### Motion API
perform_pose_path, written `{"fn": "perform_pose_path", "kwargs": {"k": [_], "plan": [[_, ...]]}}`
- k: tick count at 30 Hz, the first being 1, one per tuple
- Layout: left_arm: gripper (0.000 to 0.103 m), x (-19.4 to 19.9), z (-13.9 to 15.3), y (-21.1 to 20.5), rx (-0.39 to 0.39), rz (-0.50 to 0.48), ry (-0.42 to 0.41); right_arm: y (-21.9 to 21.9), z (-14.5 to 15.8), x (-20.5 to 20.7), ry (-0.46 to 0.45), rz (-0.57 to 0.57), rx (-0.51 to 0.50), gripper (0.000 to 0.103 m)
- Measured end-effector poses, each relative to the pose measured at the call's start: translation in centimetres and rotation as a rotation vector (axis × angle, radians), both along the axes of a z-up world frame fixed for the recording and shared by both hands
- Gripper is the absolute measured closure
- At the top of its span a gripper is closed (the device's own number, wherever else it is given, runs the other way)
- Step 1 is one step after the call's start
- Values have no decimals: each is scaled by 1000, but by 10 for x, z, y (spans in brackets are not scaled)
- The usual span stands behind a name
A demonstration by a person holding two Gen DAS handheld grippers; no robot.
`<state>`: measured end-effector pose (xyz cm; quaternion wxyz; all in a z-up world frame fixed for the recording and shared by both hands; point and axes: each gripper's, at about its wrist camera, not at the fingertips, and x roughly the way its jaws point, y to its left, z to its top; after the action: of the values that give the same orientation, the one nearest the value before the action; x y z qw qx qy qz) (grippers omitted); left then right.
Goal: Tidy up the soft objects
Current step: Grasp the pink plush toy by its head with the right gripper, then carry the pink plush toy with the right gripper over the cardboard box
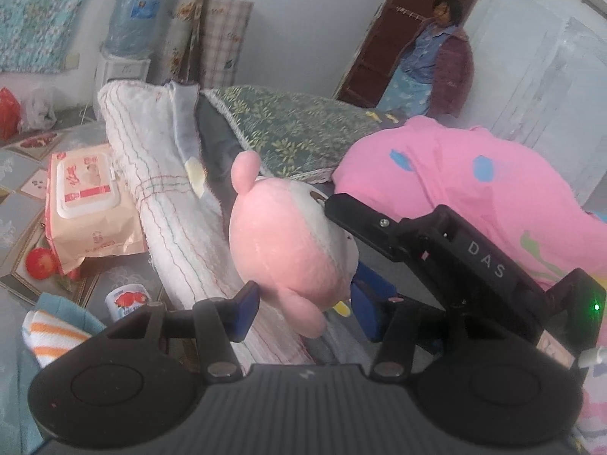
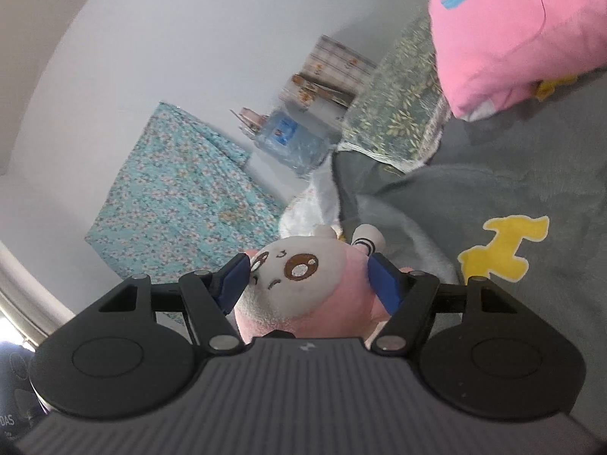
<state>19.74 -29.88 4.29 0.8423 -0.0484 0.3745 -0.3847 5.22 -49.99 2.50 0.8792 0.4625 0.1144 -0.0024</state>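
Left wrist view: the plush [image 1: 288, 250] is clamped between the blue pads of the left gripper [image 1: 303, 311], partly closed, beside a white towel [image 1: 163, 189] on the bed. In the right wrist view, the plush is also pinched by the right gripper [image 2: 311, 282], above the grey blanket [image 2: 512, 189].

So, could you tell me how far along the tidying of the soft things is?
Done: a rolled towel and patterned cushion already lie side by side. In hand: both grippers, left and right, clasp the pink plush toy between their jaws. Left: placing it; the pink pillow lies loose.
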Motion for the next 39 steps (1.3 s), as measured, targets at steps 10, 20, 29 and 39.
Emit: {"fn": "perform_pose_path", "kwargs": {"k": [10, 20, 29, 39], "plan": [[49, -56, 25, 43, -54, 8, -59, 34, 34, -58, -75, 59, -45, 35], [62, -116, 32, 112, -139, -36, -35, 106, 54, -95, -146, 361, 32, 48], [56, -133, -28, 199, -45, 162, 7, 145, 10, -103, 19, 452, 17, 47], [44, -140, -75, 246, -16, 205, 44, 134, -12, -113, 113, 486, 3, 44]]}}
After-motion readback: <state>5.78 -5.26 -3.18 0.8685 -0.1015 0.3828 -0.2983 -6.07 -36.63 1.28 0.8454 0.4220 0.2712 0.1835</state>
